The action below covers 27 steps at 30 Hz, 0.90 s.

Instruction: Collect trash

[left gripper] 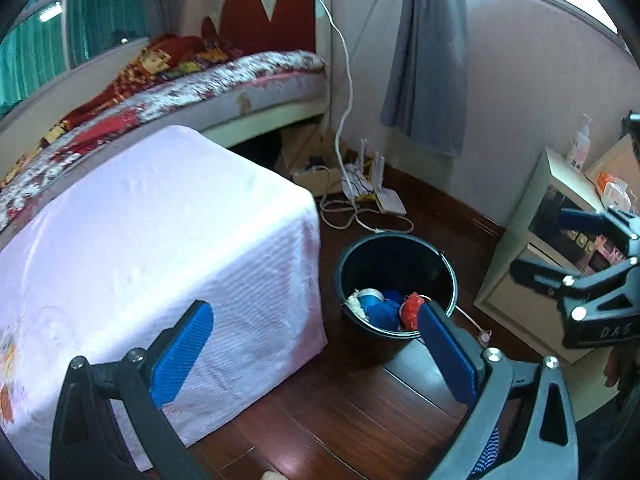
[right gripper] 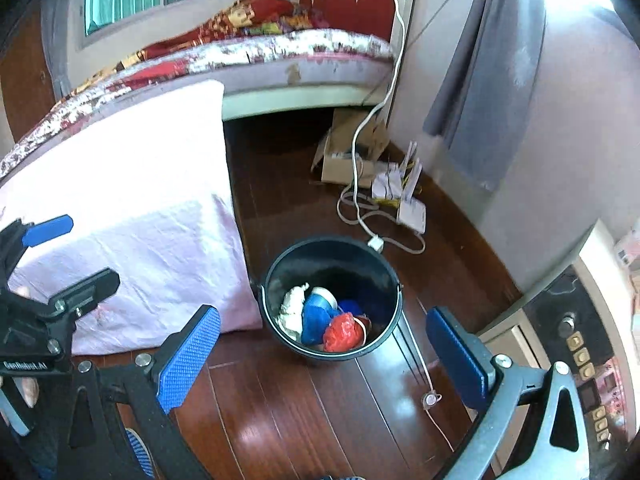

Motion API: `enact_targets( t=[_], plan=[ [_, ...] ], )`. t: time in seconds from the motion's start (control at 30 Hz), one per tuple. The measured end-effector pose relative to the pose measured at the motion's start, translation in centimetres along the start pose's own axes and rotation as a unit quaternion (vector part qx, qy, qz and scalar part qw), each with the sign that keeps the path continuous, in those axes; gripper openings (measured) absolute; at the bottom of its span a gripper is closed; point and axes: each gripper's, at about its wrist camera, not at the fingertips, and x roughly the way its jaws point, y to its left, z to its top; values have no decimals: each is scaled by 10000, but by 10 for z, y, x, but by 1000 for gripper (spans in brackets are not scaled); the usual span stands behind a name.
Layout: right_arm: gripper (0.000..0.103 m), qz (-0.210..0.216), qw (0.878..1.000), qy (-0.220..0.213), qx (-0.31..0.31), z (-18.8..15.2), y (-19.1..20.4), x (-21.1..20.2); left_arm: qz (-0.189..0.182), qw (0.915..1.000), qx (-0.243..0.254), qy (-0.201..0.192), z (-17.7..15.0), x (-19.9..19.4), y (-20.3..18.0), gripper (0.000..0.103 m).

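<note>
Bucket (right gripper: 276, 280): black, on wood floor (right gripper: 288, 408) beside cloth-covered desk (right gripper: 132, 184) | contents: red bag (right gripper: 342, 332), blue wad (right gripper: 314, 316), white wad (right gripper: 292, 308) | left gripper (left gripper: 316, 354): released, empty | right gripper (right gripper: 324, 354): released, empty, above bucket.

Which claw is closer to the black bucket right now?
Right, by a little, as far as the views show. The right claw hangs open just short of the black bucket; the left claw, also open, sits beside the white-covered table, bucket off its right finger.
</note>
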Motion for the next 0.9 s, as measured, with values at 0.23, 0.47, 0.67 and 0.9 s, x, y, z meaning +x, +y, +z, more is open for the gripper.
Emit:
enact_targets(
  t=[0.23,0.47,0.67,0.9],
  plan=[
    [103,-179,9991,-378,85,0,18,-33,330,9984,-55,-446,-3,-35,13,102],
    [103,-81,9967,-802,133,1,38,-60,626,9953,-85,-733,-5,-69,22,102],
    [103,12,9959,-884,176,-4,45,-63,812,9921,-183,-935,-8,-84,27,102],
    [103,-73,9959,-864,242,-14,37,-63,768,9923,-139,-959,-10,-82,25,102]
  ],
)
